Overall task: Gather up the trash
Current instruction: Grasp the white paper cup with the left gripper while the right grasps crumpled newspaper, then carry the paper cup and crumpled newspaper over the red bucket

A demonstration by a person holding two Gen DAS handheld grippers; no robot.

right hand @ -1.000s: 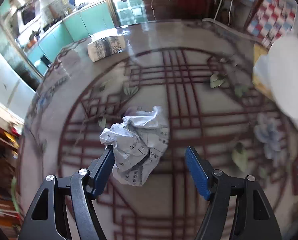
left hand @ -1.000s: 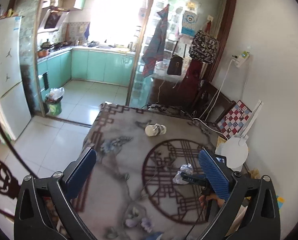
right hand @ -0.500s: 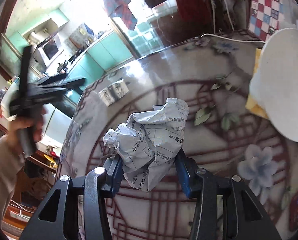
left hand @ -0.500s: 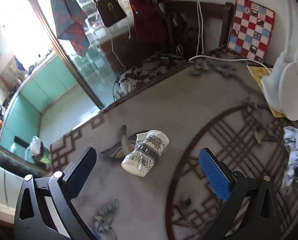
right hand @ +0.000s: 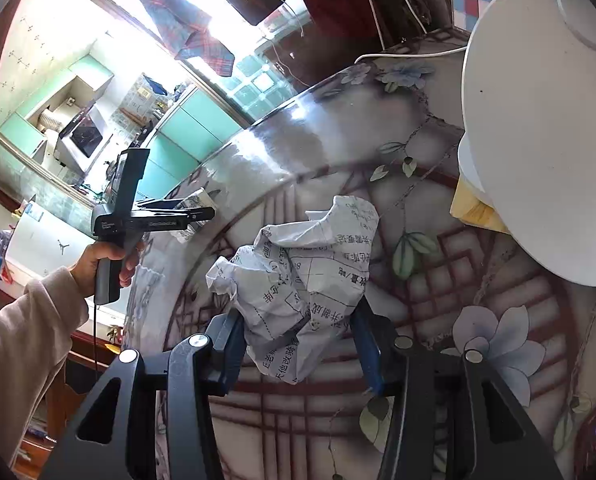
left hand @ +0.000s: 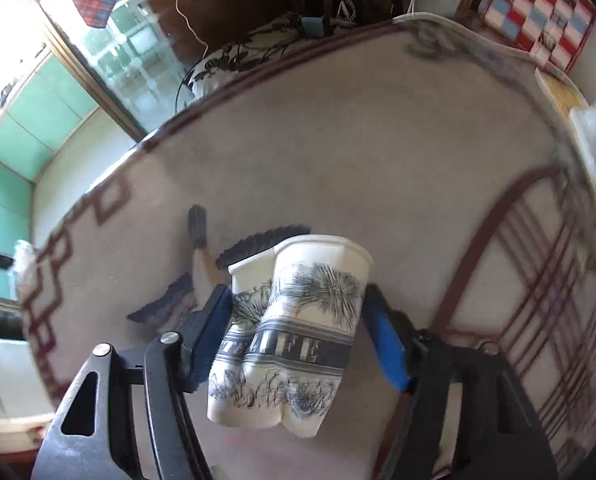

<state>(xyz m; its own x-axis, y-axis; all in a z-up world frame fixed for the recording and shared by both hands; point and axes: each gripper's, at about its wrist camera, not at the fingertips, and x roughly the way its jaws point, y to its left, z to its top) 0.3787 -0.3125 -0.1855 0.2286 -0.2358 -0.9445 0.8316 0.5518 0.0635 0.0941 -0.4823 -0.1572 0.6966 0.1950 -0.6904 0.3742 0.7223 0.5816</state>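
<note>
A crumpled sheet of printed paper (right hand: 298, 264) sits between the fingers of my right gripper (right hand: 298, 316), which is shut on it and holds it above the patterned table (right hand: 298, 152). A dented white paper cup (left hand: 310, 344) with grey palm prints lies on its side on the table (left hand: 378, 140). My left gripper (left hand: 298, 300) points down over it with its jaws closing, and both blue pads touch the cup's sides. In the right wrist view a hand (right hand: 109, 256) holds the left gripper (right hand: 193, 216) at the table's far left, and the cup (right hand: 195, 200) shows partly behind it.
A large white round appliance (right hand: 538, 120) stands on a yellow book (right hand: 474, 208) at the table's right. A red checkered board (left hand: 538, 12) leans on the wall behind. A white cable (right hand: 410, 54) runs along the far table edge. A glass partition and a green kitchen lie beyond.
My left gripper came down over the paper cup and closed from wide open onto its sides. My right gripper shut on the crumpled paper and lifted it off the table.
</note>
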